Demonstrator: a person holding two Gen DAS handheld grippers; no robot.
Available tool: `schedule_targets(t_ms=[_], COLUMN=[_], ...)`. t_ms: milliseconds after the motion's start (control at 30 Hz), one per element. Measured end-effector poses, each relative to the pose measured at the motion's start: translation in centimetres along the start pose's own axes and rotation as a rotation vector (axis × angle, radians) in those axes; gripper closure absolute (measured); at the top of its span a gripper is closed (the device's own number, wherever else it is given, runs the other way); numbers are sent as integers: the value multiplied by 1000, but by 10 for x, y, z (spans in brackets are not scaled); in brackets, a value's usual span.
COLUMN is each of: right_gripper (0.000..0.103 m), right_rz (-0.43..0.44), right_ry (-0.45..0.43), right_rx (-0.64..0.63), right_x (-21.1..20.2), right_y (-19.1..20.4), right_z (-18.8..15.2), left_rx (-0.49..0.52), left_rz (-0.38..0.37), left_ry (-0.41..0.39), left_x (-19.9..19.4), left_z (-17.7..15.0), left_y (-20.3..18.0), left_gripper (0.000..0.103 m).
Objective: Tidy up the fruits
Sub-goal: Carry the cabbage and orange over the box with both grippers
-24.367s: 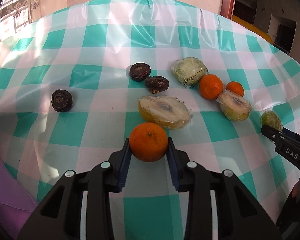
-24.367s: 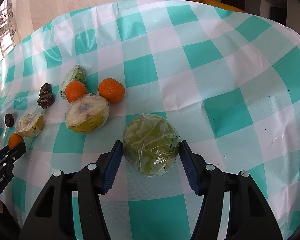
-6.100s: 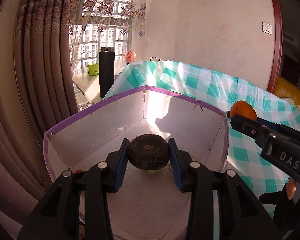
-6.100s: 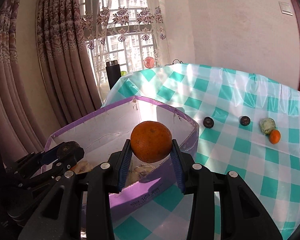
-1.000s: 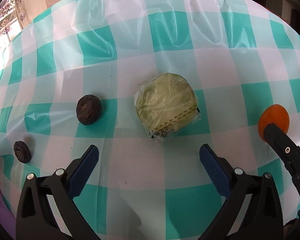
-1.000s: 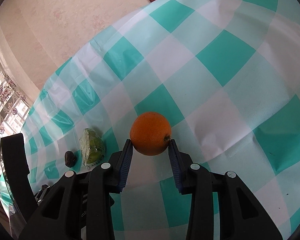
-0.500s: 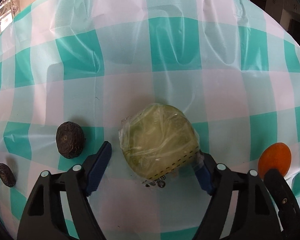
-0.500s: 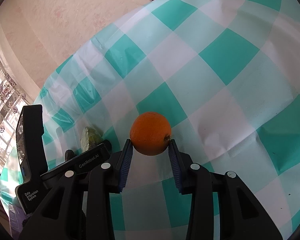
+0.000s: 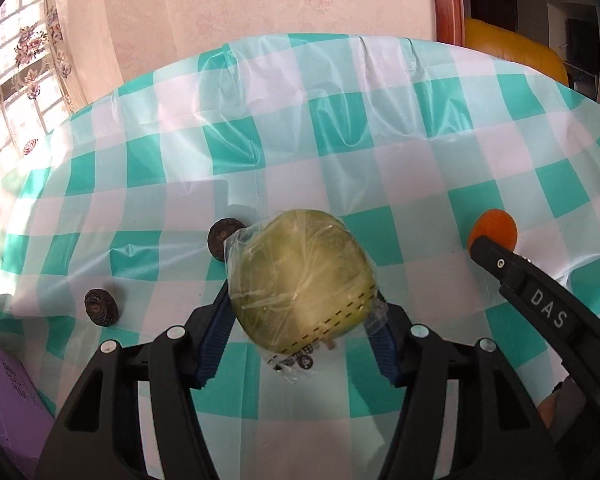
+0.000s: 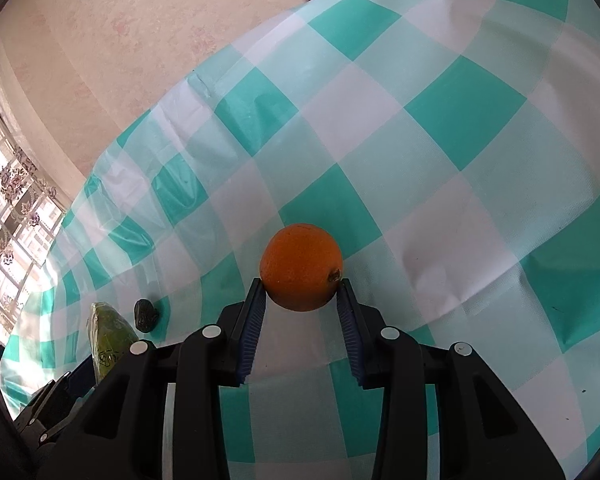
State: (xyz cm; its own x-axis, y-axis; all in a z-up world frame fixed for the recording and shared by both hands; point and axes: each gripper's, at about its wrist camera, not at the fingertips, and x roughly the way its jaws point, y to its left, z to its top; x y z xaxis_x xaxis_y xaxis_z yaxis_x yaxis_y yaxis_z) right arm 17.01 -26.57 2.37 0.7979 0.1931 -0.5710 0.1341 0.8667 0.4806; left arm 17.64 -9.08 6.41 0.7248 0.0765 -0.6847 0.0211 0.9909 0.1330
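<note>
Gleaming under crinkled cling film, a pale green wrapped fruit (image 9: 300, 280), dashed-line label.

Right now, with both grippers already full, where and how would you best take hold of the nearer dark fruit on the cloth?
Grip the nearer dark fruit across its widest part, coming down from above with a finger on each side. It is small, round and squat, lying free on the cloth, apart from the other dark fruit, so both sides look reachable. A level approach would probably roll it.

Home: checked tablecloth (image 9: 340, 92), lace curtain (image 9: 24, 52)
</note>
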Motion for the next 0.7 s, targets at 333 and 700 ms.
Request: schedule_targets(t_ms=[333, 700], right_gripper=[67, 67], right_rz=[18, 11], right_ry=[50, 50], right_rx=[-36, -42], right_x=[-10, -57], right_y=[10, 14], right_z=[-22, -68], left_rx=[-73, -93], left_rz=[34, 47], left_ry=[-35, -68], left_x=[-94, -169], left_z=[-86, -146], left_y=[36, 57], left_gripper=[42, 42])
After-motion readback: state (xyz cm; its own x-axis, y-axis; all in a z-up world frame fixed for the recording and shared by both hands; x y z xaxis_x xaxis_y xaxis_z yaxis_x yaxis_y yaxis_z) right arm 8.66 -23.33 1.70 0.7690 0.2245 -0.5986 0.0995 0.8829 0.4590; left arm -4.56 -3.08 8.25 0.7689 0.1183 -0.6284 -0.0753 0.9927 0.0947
